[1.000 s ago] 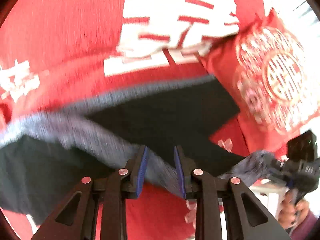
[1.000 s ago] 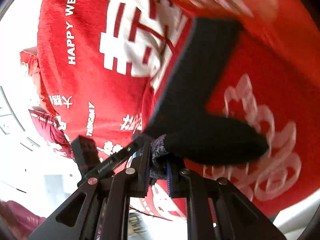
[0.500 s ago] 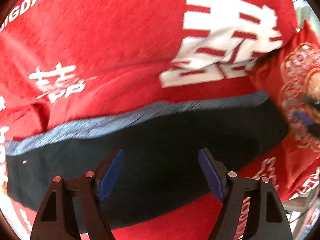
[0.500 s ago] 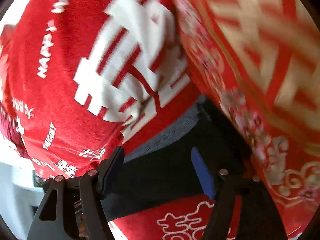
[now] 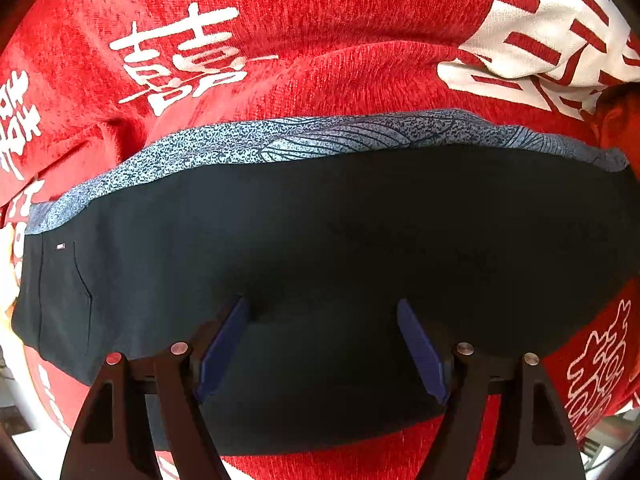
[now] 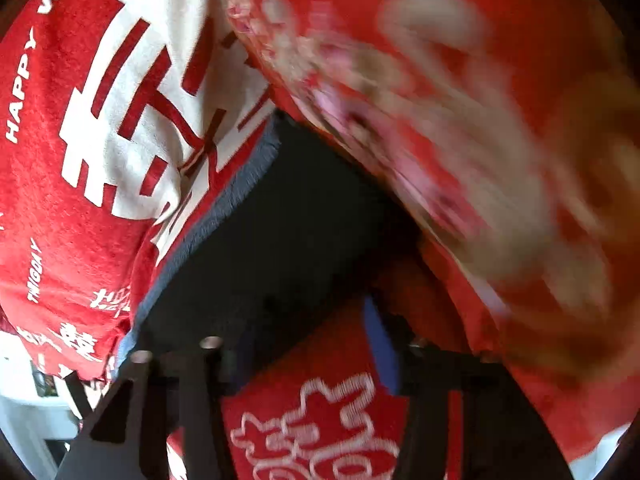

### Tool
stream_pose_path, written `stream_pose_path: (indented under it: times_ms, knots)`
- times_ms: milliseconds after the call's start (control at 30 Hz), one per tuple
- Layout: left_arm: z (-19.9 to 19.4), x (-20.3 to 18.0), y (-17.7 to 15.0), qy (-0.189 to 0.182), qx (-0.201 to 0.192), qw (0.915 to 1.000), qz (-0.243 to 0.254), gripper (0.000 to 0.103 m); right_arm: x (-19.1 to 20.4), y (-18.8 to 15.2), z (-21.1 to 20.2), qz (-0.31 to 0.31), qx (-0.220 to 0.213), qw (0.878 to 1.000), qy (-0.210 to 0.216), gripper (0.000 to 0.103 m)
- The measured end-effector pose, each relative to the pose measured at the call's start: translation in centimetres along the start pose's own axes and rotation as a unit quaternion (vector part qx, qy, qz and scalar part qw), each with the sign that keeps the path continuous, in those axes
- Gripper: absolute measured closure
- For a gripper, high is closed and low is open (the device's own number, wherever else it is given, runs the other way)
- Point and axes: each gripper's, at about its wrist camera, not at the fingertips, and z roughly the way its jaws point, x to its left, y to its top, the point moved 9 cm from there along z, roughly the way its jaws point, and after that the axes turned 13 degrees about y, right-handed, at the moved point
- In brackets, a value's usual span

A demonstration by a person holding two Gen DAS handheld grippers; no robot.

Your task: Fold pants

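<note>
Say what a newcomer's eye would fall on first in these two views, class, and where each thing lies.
First the dark folded pants, lying flat across a red blanket with white Chinese characters, their blue-grey patterned strip along the far edge. The left gripper hangs open above them. In the right wrist view, a blurred red embroidered cushion fills the upper right.

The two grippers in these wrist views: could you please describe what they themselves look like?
The left gripper has matte black angular struts with triangular cut-outs, round silver pivot pins and flat blue pads lining its fingers. The right gripper, though blurred, shows the same black frame, silver pins and blue pads. No cables, markings or sleeves are visible.
</note>
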Motion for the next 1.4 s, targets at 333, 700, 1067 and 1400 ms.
stream_pose_path:
  times_ms: [333, 700, 1067, 1400]
  knots:
    - [-0.2, 0.9, 0.4, 0.015, 0.016, 0.9998, -0.004, 0.013, 0.4, 0.4, 0.0, -0.049, 0.048, 0.994, -0.082, 0.088]
    - [-1.2, -1.1, 10.2, 0.024, -0.060, 0.9971, -0.039, 0.013, 9.4, 2.4, 3.2, -0.196, 0.052, 0.978, -0.044, 0.064]
    - [2.4, 0.8, 8.0, 0.043, -0.039, 0.9979, -0.030, 0.010, 3.3, 7.1, 4.4, -0.152, 0.046, 0.983, -0.087, 0.082]
    - [-0.1, 10.3, 1.2, 0.071, -0.019, 0.9970, -0.024, 0.010, 8.3, -4.5, 2.3, -0.072, 0.122, 0.989, 0.053, 0.057]
